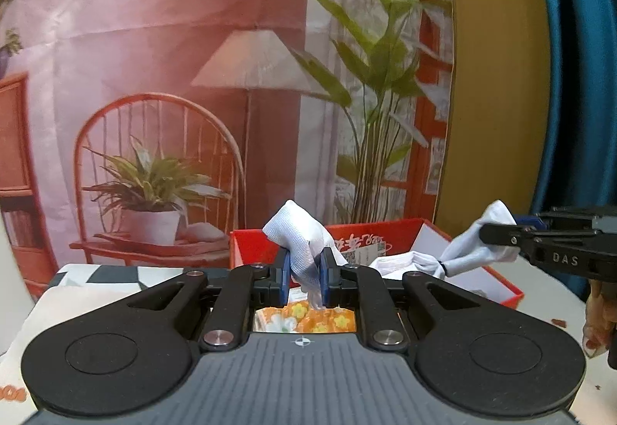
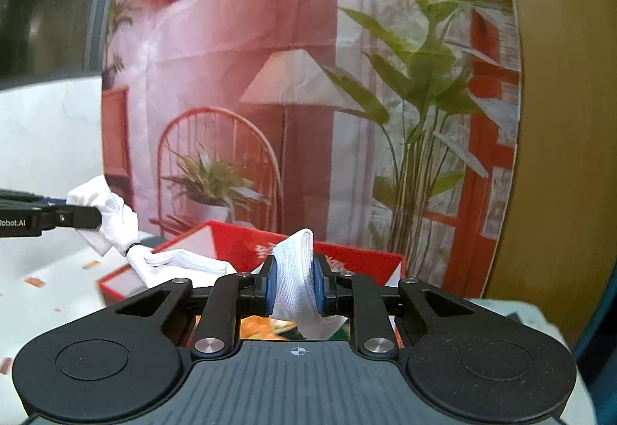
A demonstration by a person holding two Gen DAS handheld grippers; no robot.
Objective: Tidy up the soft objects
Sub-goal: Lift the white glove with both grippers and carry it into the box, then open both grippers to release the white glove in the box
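A pair of white socks [image 1: 299, 232], joined by a small black tie [image 1: 441, 265], hangs stretched above an open red box [image 1: 389, 228]. My left gripper [image 1: 304, 271] is shut on one bunched end, with the blue pads pressing the fabric. At the right edge of that view my right gripper [image 1: 497, 232] pinches the other end. In the right wrist view the right gripper [image 2: 295, 286] is shut on white sock fabric [image 2: 299, 251]. The left gripper [image 2: 90, 219] holds the far end at the left. The middle of the socks sags into the red box [image 2: 239, 242].
A printed backdrop of a lamp, chair and plants [image 1: 246, 78] hangs close behind the box. An orange floral cloth [image 1: 312, 317] lies under the left gripper, and a black-and-white cloth [image 1: 100, 274] lies at the left. A hand [image 1: 597, 325] shows at the right edge.
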